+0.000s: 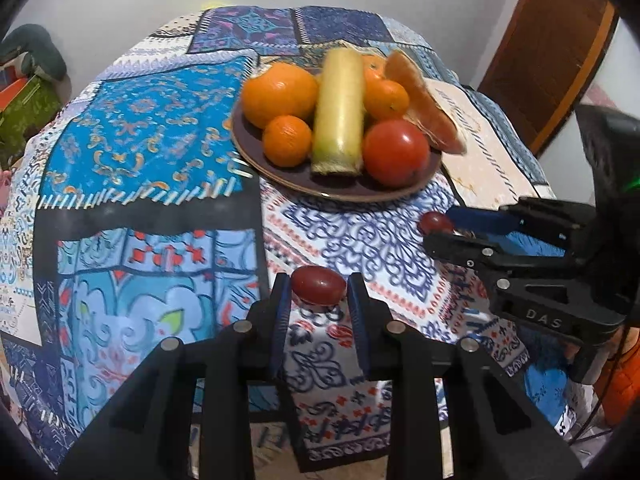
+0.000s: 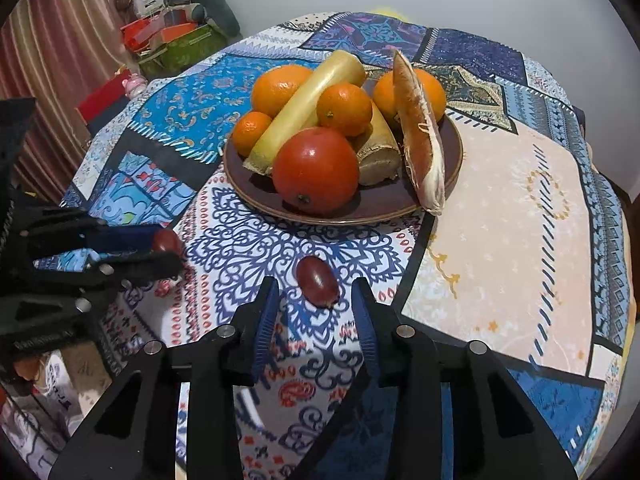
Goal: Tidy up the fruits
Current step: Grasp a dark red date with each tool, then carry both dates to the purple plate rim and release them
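Left wrist view
- Surface: round table under a patchwork tablecloth [image 1: 152, 128] of blue, white and cream panels.
- Room: pale wall behind; wooden chair back [image 1: 548, 52] at 2 o'clock; green box [image 1: 28, 112] with a dark cushion at 9 o'clock.
- Plate [image 1: 416, 184]: brown, at 12 o'clock, heaped with oranges, a red tomato [image 1: 394, 152], a pale sugarcane piece [image 1: 340, 108] and a bread piece [image 1: 428, 108].
- Left gripper [image 1: 318, 292]: blue pads spread, a dark red grape [image 1: 318, 291] between the tips; contact with the pads cannot be told.
- Right gripper [image 1: 440, 226]: at 3 o'clock, a second grape [image 1: 436, 222] at its tips.
- Hard to make out: motion blur over the plate's contents.

Right wrist view
- Surface: same cloth; large cream panel [image 2: 512, 232] at 3 o'clock.
- Room: striped curtain [image 2: 60, 40] at 10 o'clock; stacked boxes [image 2: 172, 44] by the wall at 11 o'clock.
- Right gripper [image 2: 316, 292]: fingers apart, its grape [image 2: 318, 286] lying on the cloth between them, touching neither.
- Left gripper [image 2: 168, 248]: at 9 o'clock, its grape [image 2: 166, 241] at the tips.
- Cut off: lower left clutter, dim and unreadable.
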Tool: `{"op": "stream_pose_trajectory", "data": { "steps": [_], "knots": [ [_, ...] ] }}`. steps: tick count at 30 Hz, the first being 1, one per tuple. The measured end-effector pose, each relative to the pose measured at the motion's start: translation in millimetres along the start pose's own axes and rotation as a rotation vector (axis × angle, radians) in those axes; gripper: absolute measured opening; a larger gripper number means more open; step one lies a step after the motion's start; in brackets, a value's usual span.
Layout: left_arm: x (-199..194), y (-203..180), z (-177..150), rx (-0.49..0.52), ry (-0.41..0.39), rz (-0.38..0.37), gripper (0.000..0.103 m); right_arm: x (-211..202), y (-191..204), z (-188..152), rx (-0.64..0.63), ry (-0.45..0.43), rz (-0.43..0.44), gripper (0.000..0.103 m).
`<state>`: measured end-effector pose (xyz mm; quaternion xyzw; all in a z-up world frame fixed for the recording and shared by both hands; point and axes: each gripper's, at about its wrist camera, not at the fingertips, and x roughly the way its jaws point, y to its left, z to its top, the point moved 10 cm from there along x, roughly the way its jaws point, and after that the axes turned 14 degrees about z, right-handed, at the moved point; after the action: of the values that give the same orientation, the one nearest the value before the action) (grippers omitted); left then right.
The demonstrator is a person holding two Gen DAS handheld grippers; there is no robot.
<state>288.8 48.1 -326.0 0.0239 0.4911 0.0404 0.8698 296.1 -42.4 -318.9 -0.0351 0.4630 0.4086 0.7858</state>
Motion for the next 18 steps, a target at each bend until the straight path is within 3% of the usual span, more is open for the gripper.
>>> {"op": "stream_pose_trajectory", "data": {
  "steps": [4,18],
  "knots": [
    [3,6,3,-0.013,0.001,0.007,0.029,4,-2,3,0.003,-0.003,0.006,0.020],
    [-4,6,33,-0.022,-0.054,0.002,0.029,-22,-7,18,0.019,-0.077,-0.006,0.020]
  ]
}}
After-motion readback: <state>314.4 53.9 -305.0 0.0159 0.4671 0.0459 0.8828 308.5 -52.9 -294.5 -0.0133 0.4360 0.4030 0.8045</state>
